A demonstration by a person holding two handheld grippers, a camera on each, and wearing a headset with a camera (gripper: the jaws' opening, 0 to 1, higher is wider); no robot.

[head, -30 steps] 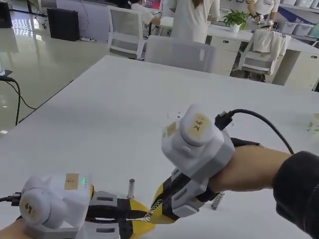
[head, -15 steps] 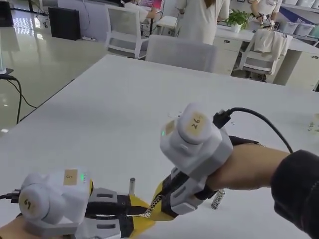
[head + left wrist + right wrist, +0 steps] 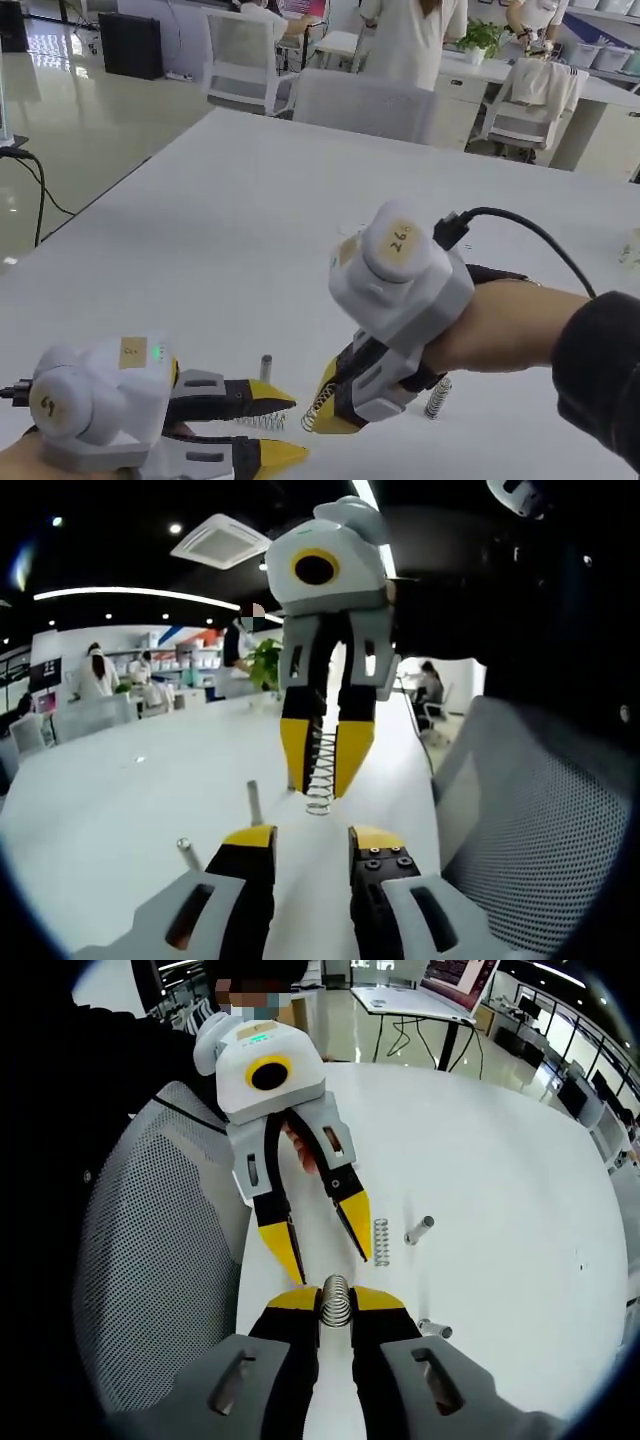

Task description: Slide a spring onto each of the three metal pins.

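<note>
Count on the bench:
- 3 springs: first spring lower centre, second spring just left of it, third spring to the right.
- 2 pins in sight: first pin centre right, second pin below it.
- 2 tools: left tool, right tool.

1 silver coil spring is pinched between the yellow jaws of the right gripper just right of a short grey metal pin standing upright, a 2nd spring lies flat just in front of that pin, and a 3rd spring sits farther right.
</note>
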